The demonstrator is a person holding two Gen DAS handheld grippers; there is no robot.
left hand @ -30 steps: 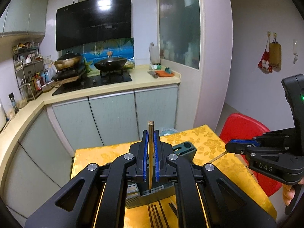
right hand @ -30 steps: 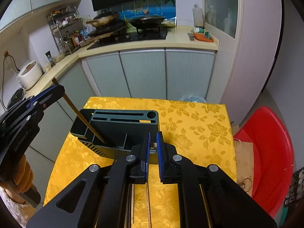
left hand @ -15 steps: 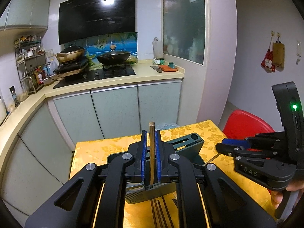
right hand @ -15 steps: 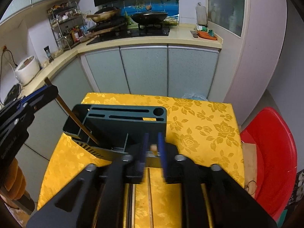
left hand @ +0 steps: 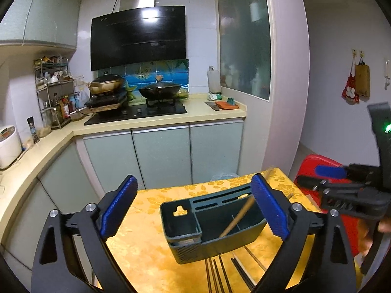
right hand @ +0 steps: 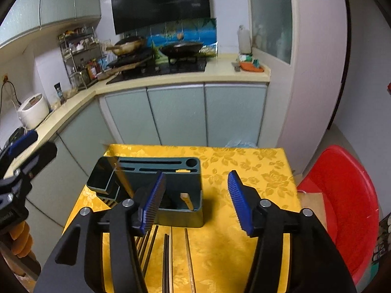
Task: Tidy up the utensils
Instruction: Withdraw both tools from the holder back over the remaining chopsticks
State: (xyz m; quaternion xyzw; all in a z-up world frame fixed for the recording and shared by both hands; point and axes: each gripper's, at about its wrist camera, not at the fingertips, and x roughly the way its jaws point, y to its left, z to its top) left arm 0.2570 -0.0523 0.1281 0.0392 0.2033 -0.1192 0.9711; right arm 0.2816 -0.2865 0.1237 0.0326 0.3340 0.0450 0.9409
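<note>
A dark teal utensil holder stands on the yellow tablecloth; it also shows in the right wrist view. A wooden chopstick leans inside its open compartment, and another chopstick end shows inside it. My left gripper is open and empty above the holder. My right gripper is open and empty just in front of the holder. Several chopsticks lie on the cloth before the holder, also seen in the left wrist view.
A red plastic chair stands right of the table. Kitchen cabinets and a counter with stove and wok lie behind the table. A rice cooker sits on the left counter.
Both grippers have opened. The chopstick held by my left gripper has dropped into the holder, and the one in my right gripper has been let go into the holder too.
</note>
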